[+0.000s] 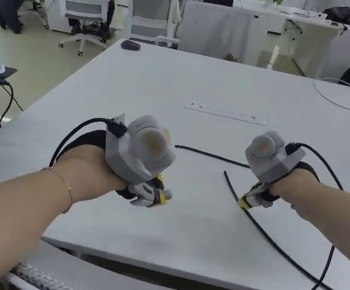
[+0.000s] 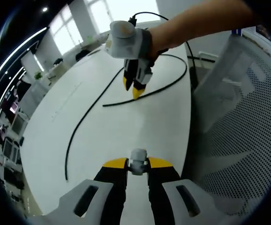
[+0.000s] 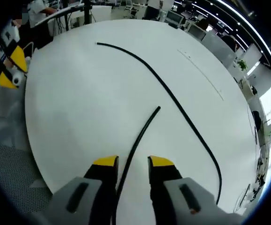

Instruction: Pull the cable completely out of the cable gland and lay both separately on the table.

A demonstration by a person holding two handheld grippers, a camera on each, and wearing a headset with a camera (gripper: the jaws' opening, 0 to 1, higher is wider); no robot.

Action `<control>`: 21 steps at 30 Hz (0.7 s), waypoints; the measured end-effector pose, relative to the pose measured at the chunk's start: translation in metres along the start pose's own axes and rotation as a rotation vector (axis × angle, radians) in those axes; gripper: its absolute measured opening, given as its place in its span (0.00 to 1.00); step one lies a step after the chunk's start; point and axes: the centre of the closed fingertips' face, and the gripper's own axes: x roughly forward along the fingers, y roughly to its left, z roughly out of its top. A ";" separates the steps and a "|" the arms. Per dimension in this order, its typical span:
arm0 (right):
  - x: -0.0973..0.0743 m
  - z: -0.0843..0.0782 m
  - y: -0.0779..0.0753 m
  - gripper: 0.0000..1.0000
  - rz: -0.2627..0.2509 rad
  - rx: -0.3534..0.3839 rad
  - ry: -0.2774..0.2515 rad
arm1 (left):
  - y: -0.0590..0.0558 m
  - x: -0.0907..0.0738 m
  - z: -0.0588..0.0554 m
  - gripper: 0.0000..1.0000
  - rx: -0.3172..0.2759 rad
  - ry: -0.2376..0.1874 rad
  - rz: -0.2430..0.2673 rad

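Cable gland, small and pale grey, is nipped in the yellow tips of the left hand-held gripper. It is held clear above the worktop toward the near edge, at about 7 o'clock from the middle of the head view. The cable is already out of it. Its free end lies bare on the worktop, and from there it runs back between the jaws of the right hand-held gripper. Those jaws stand apart with a gap far wider than the cable, so they are not clamping it. That gripper sits at about 4 o'clock in the head view, well apart from the left one.

The main risk, I judge, is the gland. It is round and light, and if let go in the air it could bounce or roll. It might go off the near edge toward the mesh chair, or over toward 2 o'clock onto the cable, which would spoil "separately". A second risk is that the cable trails toward 5 o'clock, near the worktop's edge and out of the picture, so any hanging weight might drag it off. A longer black run lies beyond; I cannot tell whether it is the same cable.
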 end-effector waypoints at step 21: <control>-0.139 -0.032 0.055 0.30 0.060 0.093 -0.300 | -0.002 0.091 -0.016 0.17 -0.047 0.085 -0.197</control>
